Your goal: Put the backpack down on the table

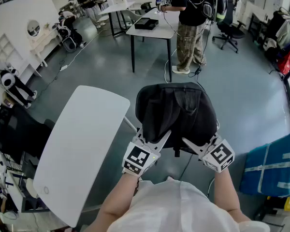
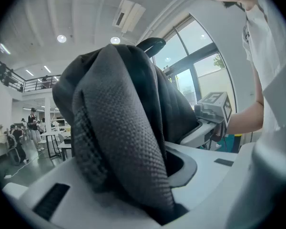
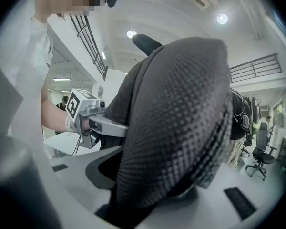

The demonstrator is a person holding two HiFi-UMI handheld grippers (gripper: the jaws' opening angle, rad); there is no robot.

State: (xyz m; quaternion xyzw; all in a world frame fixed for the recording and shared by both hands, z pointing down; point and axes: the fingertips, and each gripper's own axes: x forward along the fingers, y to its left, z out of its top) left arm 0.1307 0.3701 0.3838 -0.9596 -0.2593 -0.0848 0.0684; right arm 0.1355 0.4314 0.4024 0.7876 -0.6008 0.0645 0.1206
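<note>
Backpack is matt, coarse-woven cloth; table smooth.

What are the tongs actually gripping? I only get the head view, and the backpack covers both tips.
Observer: The left gripper view shows the left tongs shut on a padded mesh strap of the backpack.
Operator: Right side the same?
Observer: Yes. In the right gripper view, the right tongs are clamped on the second mesh strap.
Operator: Any top handle?
Observer: Yes. A black handle stands up above the pack, and neither pair of tongs is on it.
</note>
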